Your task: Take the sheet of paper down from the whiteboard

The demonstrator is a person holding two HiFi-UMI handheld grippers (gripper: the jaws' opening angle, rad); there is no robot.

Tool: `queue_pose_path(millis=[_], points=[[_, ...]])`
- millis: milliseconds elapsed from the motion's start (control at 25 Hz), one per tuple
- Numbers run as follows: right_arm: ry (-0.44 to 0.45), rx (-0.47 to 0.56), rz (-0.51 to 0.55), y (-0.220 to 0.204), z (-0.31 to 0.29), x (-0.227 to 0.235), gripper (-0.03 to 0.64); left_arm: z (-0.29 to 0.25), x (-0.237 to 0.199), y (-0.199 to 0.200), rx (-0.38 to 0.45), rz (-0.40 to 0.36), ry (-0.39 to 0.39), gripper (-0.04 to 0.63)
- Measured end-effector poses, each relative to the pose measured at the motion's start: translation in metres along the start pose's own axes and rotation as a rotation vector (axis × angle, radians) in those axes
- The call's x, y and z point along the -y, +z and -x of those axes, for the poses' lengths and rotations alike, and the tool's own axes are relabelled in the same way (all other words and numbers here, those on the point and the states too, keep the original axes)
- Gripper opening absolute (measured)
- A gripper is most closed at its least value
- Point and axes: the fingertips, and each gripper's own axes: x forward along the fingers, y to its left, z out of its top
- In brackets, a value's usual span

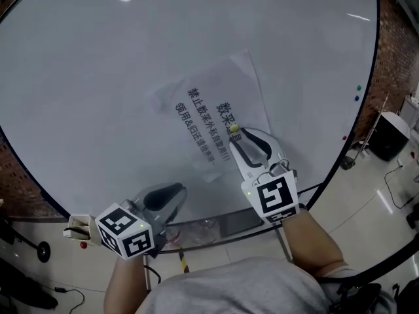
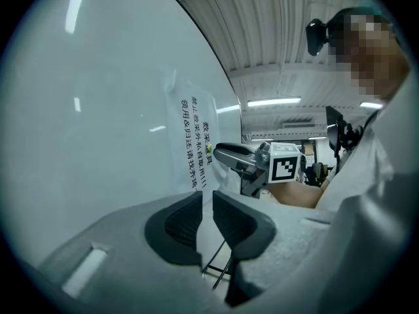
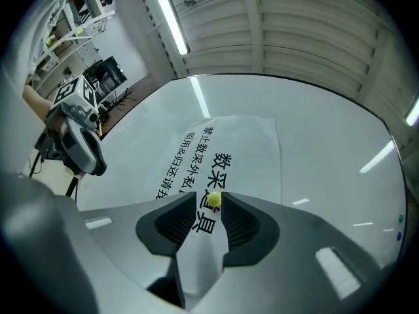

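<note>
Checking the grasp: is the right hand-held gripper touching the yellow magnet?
Cannot tell. In the right gripper view the yellow magnet sits between the right hand-held gripper's parted jaws, neither contact nor gap plain.

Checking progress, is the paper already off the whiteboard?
No, the sheet of paper hangs on the whiteboard under a small yellow magnet.

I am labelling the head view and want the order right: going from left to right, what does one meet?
Left tongs → yellow magnet → green dot on the whiteboard → black bin.
</note>
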Motion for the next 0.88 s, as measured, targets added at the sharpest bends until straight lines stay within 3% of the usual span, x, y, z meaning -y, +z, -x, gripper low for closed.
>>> queue_pose_path(millis=[440, 880], points=[[-0.088, 0.001, 0.102, -0.005, -0.014, 0.005, 0.078, -0.002, -0.017, 0.029, 0.041, -0.038, 0.065, 0.041], [-0.063, 0.024, 0.114, -0.002, -0.013, 0.005, 0.080, 0.006, -0.040, 0.125, 0.170, -0.214, 0.194, 0.040]])
